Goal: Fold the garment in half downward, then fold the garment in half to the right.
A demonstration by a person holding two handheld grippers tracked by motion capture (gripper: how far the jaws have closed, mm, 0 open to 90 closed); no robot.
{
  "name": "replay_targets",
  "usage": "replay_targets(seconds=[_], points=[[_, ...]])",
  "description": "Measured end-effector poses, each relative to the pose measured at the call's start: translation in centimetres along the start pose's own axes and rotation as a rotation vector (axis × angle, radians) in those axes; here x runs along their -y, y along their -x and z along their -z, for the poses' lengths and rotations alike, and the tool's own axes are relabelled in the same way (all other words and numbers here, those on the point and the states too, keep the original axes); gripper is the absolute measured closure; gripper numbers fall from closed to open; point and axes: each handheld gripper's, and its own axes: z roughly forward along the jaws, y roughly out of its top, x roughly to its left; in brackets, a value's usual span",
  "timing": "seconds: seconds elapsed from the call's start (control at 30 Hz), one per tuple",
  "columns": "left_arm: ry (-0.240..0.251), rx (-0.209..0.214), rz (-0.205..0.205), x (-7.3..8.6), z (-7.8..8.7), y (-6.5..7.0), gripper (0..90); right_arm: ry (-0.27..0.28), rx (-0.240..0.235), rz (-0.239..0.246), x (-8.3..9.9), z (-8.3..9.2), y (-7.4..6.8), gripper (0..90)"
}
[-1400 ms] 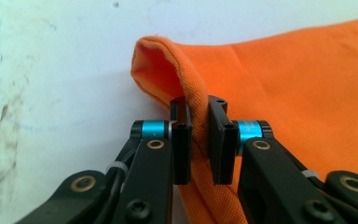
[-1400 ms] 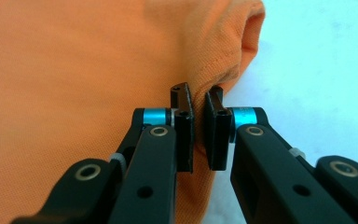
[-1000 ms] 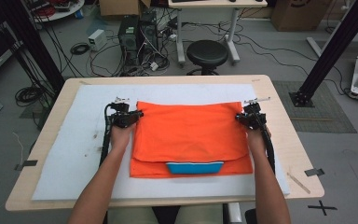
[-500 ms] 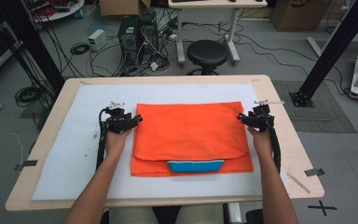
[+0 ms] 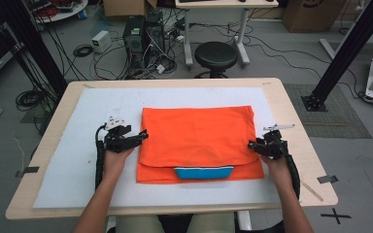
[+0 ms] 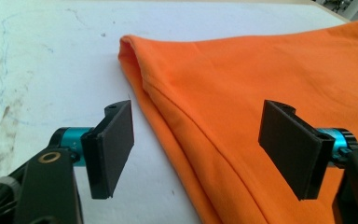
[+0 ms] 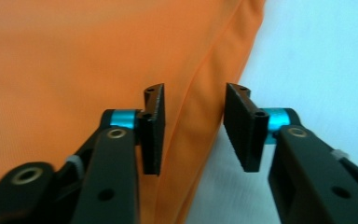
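An orange folded garment lies flat on the white mat, with a blue part peeking out under its near flap. My left gripper is at the garment's left edge. Its jaws have just been opening and stand wide in the left gripper view, with the orange edge lying between them, untouched. My right gripper is at the right edge. Its jaws have just been closing and straddle the orange hem in the right gripper view, with gaps on both sides.
The white mat covers most of the wooden table. Tape strips sit near the table's front corners. A black stool and a computer tower with cables stand on the floor beyond the far edge.
Both hands have drawn back toward me from the garment's far corners along its side edges. The jaws, shut a second ago, now stand apart, and the garment lies still.
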Motion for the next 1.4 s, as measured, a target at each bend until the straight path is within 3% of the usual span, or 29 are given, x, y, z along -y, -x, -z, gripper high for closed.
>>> replay_targets(seconds=[0.03,0.1,0.17,0.27,0.4,0.53,0.77,1.4], points=[[-0.001,0.002,0.001,0.1,0.1,0.0,26.7,0.011,-0.013,-0.007,0.4,0.2,-0.1,69.6],[0.002,-0.002,0.011,0.4,0.4,0.0,27.1,0.012,-0.014,0.029,0.6,0.5,-0.1,79.1],[0.005,-0.004,0.015,0.7,0.7,0.1,27.1,0.003,0.021,0.057,0.5,0.8,-0.3,79.9],[0.021,0.001,0.019,1.0,1.1,0.2,27.1,0.022,0.040,0.021,0.4,1.1,-0.2,56.1],[0.057,0.013,0.012,0.9,1.8,0.3,22.1,0.112,0.029,0.039,0.4,2.1,-0.2,38.6],[0.060,0.030,-0.006,0.6,2.1,0.3,21.3,0.156,0.027,0.077,0.2,2.8,-0.5,25.3],[0.073,0.047,-0.026,0.5,2.8,0.4,21.3,0.174,0.018,0.109,-0.1,3.3,-1.5,21.8],[0.009,0.050,-0.030,0.9,4.4,1.2,21.4,0.177,-0.006,0.115,-1.0,3.6,-2.7,21.5]])
